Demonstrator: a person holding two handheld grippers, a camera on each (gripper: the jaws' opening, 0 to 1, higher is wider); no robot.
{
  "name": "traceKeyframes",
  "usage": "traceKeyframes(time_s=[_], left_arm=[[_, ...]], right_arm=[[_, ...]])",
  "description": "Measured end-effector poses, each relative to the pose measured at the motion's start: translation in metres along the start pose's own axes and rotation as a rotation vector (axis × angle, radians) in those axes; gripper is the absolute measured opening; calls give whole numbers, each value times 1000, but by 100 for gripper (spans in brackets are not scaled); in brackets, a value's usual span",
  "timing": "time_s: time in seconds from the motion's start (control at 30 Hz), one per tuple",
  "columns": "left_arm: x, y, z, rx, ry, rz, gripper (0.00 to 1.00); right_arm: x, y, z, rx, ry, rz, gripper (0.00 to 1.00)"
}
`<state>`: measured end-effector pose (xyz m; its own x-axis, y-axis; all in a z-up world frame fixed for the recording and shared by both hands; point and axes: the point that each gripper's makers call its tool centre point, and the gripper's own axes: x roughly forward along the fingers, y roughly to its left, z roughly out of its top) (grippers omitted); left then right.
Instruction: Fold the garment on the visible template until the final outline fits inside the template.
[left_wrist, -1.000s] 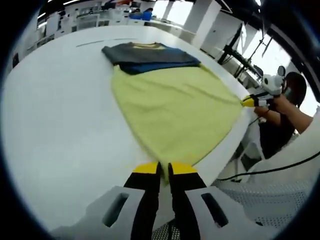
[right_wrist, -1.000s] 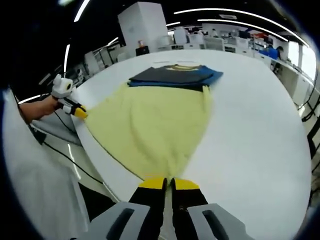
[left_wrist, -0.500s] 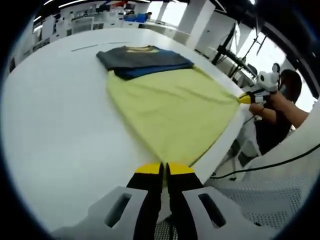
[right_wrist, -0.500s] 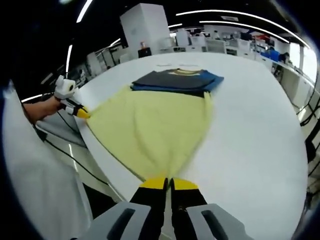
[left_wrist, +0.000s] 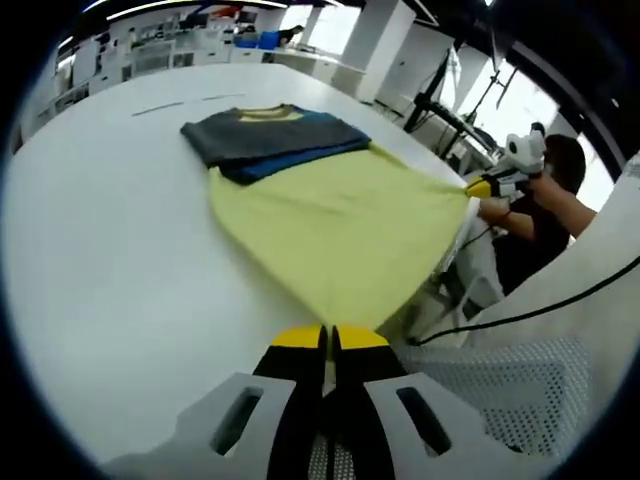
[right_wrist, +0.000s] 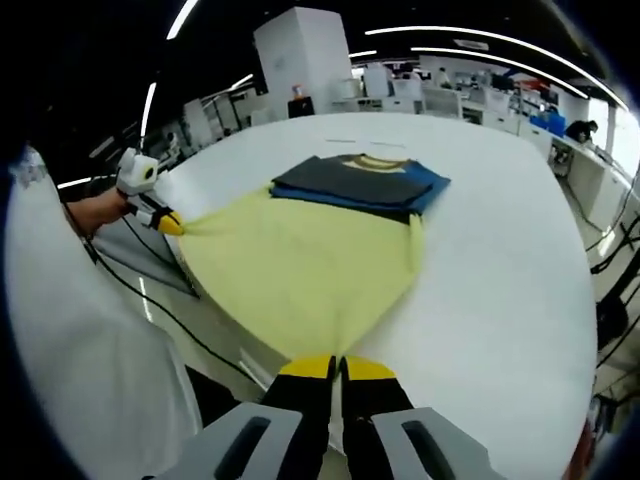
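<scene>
A light yellow-green cloth garment (left_wrist: 345, 230) (right_wrist: 300, 270) lies spread on a wide white round-edged table (left_wrist: 110, 270) (right_wrist: 500, 290), its far end folded over so that a dark grey and blue upper part with a yellow neckline (left_wrist: 270, 135) (right_wrist: 365, 182) sits as a flat stack toward the far side of the tabletop. The near end of the garment is pulled out past the table's near edge and stretched taut between the two grippers, forming a fan that narrows to a point at each one. In the left gripper view, the left gripper (left_wrist: 328, 340), with yellow-tipped black jaws, has its jaws pressed together on one near corner of the yellow-green cloth, and the right gripper (left_wrist: 478, 187) appears at the right, held by a hand (left_wrist: 493, 208), its yellow tip pinching the other corner. In the right gripper view, the right gripper (right_wrist: 336, 367) has its jaws closed on the cloth's corner at the near edge, while the left gripper (right_wrist: 168, 223) shows at the left, held by a hand (right_wrist: 100, 210), gripping the opposite corner. A template outline on the table cannot be made out. Behind the table stand white pillars (right_wrist: 300, 55) and office desks (right_wrist: 420, 85).
</scene>
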<state>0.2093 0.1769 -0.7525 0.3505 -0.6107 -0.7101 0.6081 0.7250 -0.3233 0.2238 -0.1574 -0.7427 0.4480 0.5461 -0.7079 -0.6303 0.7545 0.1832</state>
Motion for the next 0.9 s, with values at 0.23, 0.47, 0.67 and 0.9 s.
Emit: traceKeyframes(time_s=[0.23, 0.47, 0.67, 0.9], left_arm=[[-21, -12, 9, 19, -20, -18, 0], [-41, -18, 27, 62, -59, -12, 0], [-54, -21, 43, 73, -101, -15, 0], [-56, -12, 58, 65, -139, -3, 0]], right_arm=[[-19, 14, 7, -9, -2, 10, 0], [-33, 19, 24, -24, -35, 7, 0], [-43, 20, 39, -34, -62, -5, 0], [-44, 19, 62, 4, -98, -12, 0]])
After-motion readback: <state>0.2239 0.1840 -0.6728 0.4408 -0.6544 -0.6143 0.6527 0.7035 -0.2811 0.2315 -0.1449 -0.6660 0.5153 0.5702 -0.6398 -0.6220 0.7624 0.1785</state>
